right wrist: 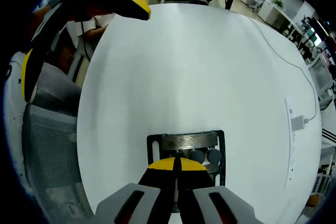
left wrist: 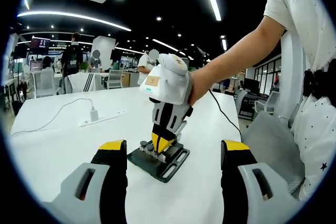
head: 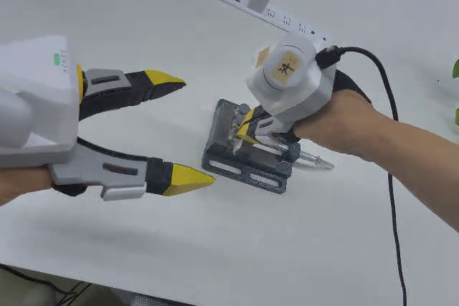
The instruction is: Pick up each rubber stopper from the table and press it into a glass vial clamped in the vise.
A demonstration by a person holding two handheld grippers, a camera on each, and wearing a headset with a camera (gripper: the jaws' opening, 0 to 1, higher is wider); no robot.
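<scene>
the vise (head: 247,166) sits out in the middle of a big white table (head: 143,249). there is lots of bare table on every side of it. the near table edge runs along the bottom of the head view, well apart from the vise. a white power strip (head: 272,8) with a plug in it lies far back, also well apart. the vise's metal screw handle (head: 315,159) sticks out on the person's right side, under the right hand. a black cable (head: 391,177) runs from the right gripper (head: 244,130) down past the near edge.

the right gripper points down onto the top of the vise. its yellow tips are pressed tight together. i cannot tell if anything is pinched between them. in the right gripper view, two round grey stoppers (right wrist: 195,156) sit side by side in the vise, just beside the tips. the glass vials are too hidden to make out.

the left gripper (head: 195,130) hangs over bare table to the left of the vise, near it but not touching. its jaws are spread wide apart and hold nothing, with the tips pointing toward the vise.
</scene>
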